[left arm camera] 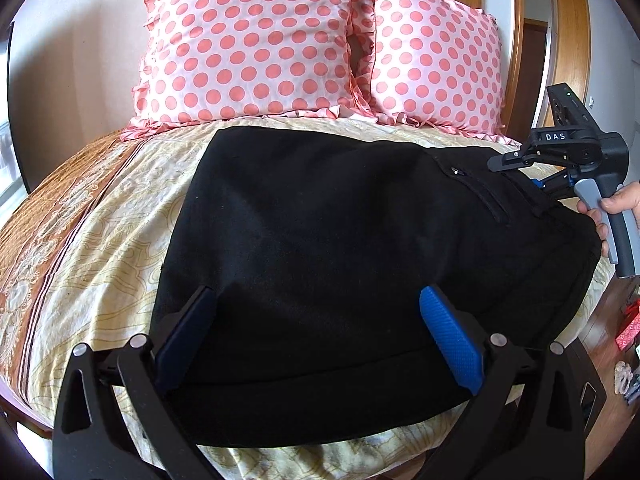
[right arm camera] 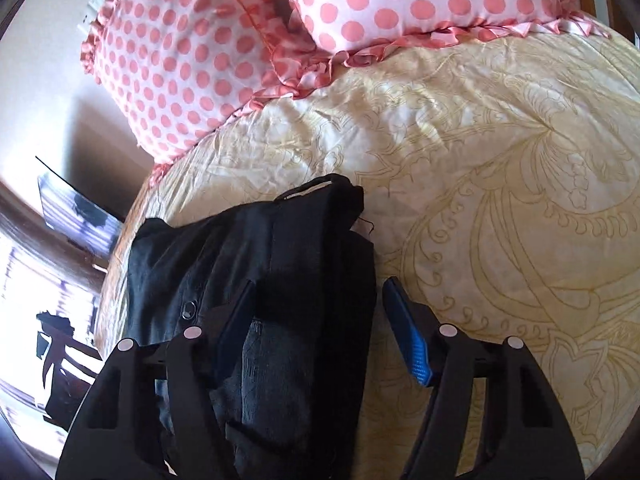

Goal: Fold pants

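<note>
The black pants [left arm camera: 320,248] lie folded in a wide rectangle on the yellow patterned bedsheet [left arm camera: 104,248]. My left gripper [left arm camera: 316,296] is open, its blue pads spread over the near edge of the pants. In the left wrist view my right gripper [left arm camera: 520,160] sits at the far right end of the pants, by the zip pocket, held in a hand. In the right wrist view the right gripper [right arm camera: 316,292] is open above the pants' waistband end [right arm camera: 256,264], one finger over the cloth, the other over the sheet [right arm camera: 500,200].
Two pink polka-dot pillows [left arm camera: 256,40] stand at the head of the bed, behind the pants. A wooden headboard and door frame [left arm camera: 568,40] are at the right. The bed's right edge drops to a wooden floor [left arm camera: 608,320] with small items on it.
</note>
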